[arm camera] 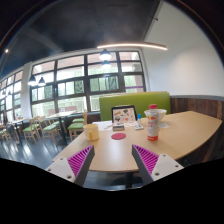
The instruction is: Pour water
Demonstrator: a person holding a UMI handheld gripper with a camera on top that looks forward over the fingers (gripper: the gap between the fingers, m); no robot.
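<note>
My gripper (113, 160) is open, its two magenta pads (80, 160) wide apart with only bare tabletop between them. Beyond the fingers, on the light wooden table (115, 152), a clear bottle with a red label and white cap (152, 123) stands upright to the right. A yellowish cup (92, 131) stands to the left, farther along the table. A small red round coaster (118, 128) lies between them, toward the far side. Nothing is held.
A laptop or tablet (124, 113) stands at the table's far end before a green sofa (135, 101). Large windows (85, 85) fill the back wall. Chairs and tables (40, 126) stand to the left. The table curves away right (195, 128).
</note>
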